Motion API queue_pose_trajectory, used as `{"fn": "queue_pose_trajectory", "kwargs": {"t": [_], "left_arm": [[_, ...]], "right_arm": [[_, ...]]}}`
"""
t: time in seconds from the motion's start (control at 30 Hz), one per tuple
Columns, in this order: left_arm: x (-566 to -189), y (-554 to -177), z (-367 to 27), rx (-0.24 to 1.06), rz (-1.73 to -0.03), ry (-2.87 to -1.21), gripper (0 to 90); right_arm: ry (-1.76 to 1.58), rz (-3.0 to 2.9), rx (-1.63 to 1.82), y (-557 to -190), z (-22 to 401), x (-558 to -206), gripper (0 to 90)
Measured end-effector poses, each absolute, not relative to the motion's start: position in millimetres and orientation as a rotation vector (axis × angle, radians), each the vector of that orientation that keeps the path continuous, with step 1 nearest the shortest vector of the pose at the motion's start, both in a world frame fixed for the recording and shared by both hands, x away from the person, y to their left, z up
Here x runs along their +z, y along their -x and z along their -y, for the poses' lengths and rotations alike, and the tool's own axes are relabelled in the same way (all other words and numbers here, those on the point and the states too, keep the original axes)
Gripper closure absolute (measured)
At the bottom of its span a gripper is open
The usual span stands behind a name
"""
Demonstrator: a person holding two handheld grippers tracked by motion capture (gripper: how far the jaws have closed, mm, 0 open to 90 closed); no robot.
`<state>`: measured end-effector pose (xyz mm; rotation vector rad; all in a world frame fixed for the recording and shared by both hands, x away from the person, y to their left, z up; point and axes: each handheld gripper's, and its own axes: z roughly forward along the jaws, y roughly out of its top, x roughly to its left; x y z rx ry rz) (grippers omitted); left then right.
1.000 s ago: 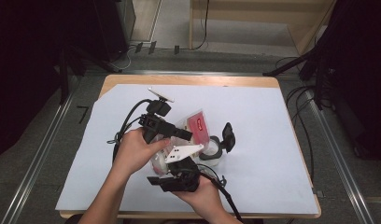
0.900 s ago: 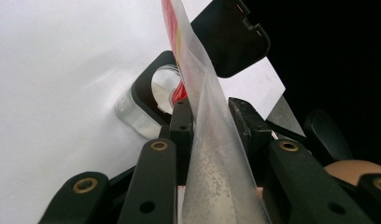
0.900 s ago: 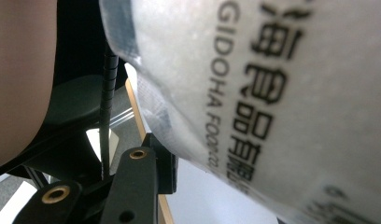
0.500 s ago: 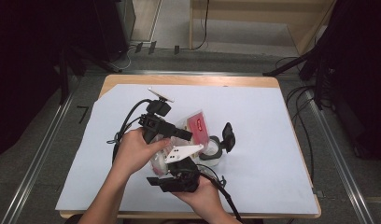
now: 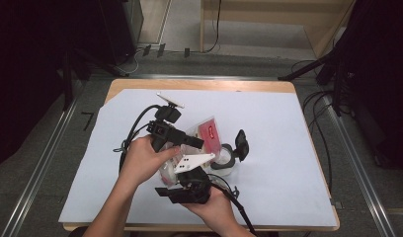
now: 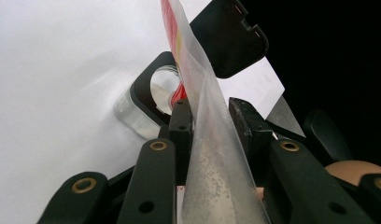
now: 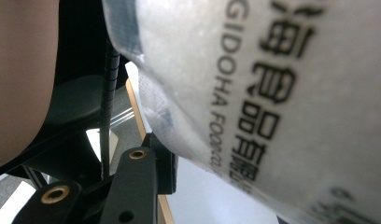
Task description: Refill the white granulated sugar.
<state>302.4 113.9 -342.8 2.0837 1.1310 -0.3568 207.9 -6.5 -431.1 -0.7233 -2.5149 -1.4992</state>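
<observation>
Nothing moved, left gripper [image 6: 212,121] clamps pouch [image 6: 212,154], right gripper view reveals print.

The high view looks forward and down from above the near edge of the desk [image 5: 298,106], far enough to take in all its edges and the floor beyond. The left gripper view sits very close, looking along its jaws at a clear pouch [image 6: 212,154] and a jar [image 6: 146,105]. The right gripper view presses almost against the same pouch [image 7: 272,93]. All three views share that pouch [image 5: 207,133].
</observation>
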Motion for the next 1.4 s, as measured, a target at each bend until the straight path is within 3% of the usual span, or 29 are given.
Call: {"fn": "queue_pose_trajectory", "kwargs": {"t": [1.4], "left_arm": [[-343.3,-302.7,-114.0,-0.368,-1.129,-2.076,71.1]], "right_arm": [[0.741,2.525,-1.515,-207.4,5.6,-431.6,63.1]]}}
